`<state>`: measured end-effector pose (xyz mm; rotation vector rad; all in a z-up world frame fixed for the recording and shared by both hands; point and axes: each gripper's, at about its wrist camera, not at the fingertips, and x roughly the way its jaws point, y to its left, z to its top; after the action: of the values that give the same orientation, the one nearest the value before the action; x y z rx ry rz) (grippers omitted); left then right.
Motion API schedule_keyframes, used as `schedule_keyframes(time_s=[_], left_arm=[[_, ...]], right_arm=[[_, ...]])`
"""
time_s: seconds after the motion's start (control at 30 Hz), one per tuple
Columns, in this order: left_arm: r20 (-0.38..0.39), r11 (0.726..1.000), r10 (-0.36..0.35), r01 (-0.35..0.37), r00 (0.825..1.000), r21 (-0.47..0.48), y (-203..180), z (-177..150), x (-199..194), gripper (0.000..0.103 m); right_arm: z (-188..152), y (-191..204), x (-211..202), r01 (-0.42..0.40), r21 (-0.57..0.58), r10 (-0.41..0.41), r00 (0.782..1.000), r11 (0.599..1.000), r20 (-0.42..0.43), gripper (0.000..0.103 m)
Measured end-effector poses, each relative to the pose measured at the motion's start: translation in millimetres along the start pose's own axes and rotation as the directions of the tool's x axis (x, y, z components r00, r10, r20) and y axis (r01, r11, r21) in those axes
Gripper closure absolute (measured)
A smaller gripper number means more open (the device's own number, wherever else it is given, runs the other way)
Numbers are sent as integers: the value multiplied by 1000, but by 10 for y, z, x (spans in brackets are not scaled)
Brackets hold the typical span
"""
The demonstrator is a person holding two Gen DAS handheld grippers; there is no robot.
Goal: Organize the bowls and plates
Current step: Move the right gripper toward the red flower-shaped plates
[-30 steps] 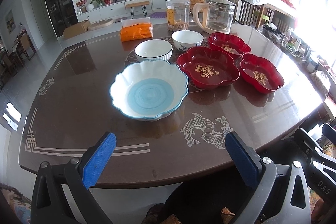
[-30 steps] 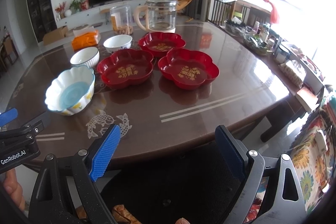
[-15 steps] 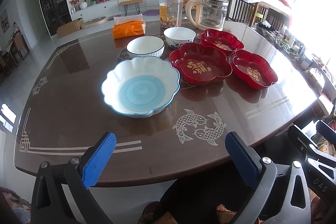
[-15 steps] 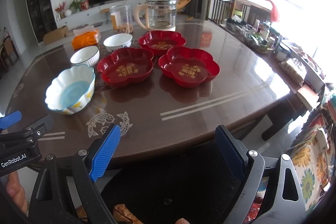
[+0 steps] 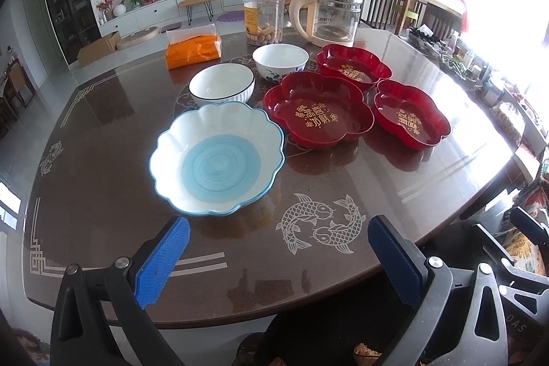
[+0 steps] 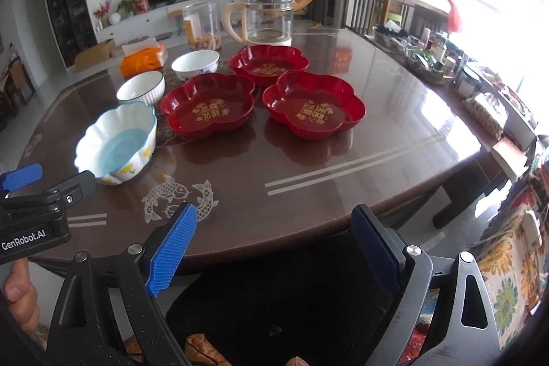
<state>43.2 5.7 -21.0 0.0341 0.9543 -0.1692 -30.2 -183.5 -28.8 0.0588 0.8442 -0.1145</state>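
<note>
Landmark: the pair of white carp inlaid in the glossy brown round table [image 5: 322, 223], near the table's front edge [image 5: 103, 211].

Left gripper [image 5: 278, 249]: black frame with blue ribbed pads, jaws wide apart and holding nothing; it hovers over the front edge, with the carp showing between its fingers.

Right gripper [image 6: 274, 240]: the same build, also spread wide and empty, hanging off the table edge to the right of the carp (a dark chair seat shows beneath it).

Scalloped white bowl with a pale blue centre [image 5: 218, 158]: just behind and left of the carp, upright, alone on the glass.

White ribbed bowl with a dark rim [image 5: 222, 87]: farther behind the carp, beyond the scalloped bowl and near it.

Small white bowl with blue painted flowers [image 5: 280, 60]: farther back again, right of the ribbed bowl.

Three red flower-shaped plates with gold lettering: one straight behind the carp [image 5: 317, 108], one to the right of it [image 5: 410, 119], one behind those two [image 5: 353, 66]; whether their rims touch is not clear.

Far side from the carp: an orange tissue pack [image 5: 193, 48], a clear plastic jar of snacks [image 5: 263, 18], a glass kettle with a cream handle [image 5: 331, 16].

Person: a hand [image 6: 20, 300] grips the left gripper's handle at the lower left of the right wrist view.
</note>
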Motion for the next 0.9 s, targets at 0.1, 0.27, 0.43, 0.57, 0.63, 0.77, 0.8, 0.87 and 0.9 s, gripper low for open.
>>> schedule_keyframes(time_s=[0.1,0.27,0.43,0.57,0.63,0.77,0.8,0.87,0.9], left_arm=[[-17,1000,-15,15,1000,16,39,126,90,0],[-33,996,-10,13,999,92,71,338,204,0],[-98,997,-65,69,993,40,194,616,332,0],[-205,988,-138,149,969,36,203,826,492,0],[-259,976,-187,209,948,58,148,899,551,0],[-289,957,-281,290,915,-13,97,947,638,0],[-286,959,-276,284,918,-12,80,952,651,0],[-298,959,-274,283,915,-13,49,965,675,0],[-317,958,-277,286,907,-18,36,978,705,0]], right_arm=[[2,-59,39,-24,30,24,1000,999,-10,10],[-47,-196,135,-44,82,47,998,996,-44,10],[13,-338,180,-61,126,68,996,990,-50,10],[157,-417,168,-140,141,142,990,980,-6,10],[255,-451,184,-185,145,188,982,972,-2,10],[468,-522,256,-266,167,272,962,949,-15,10],[518,-543,274,-273,170,280,960,947,-17,10],[619,-603,318,-300,187,310,951,935,-26,10],[663,-620,352,-323,197,335,941,926,-34,10]])
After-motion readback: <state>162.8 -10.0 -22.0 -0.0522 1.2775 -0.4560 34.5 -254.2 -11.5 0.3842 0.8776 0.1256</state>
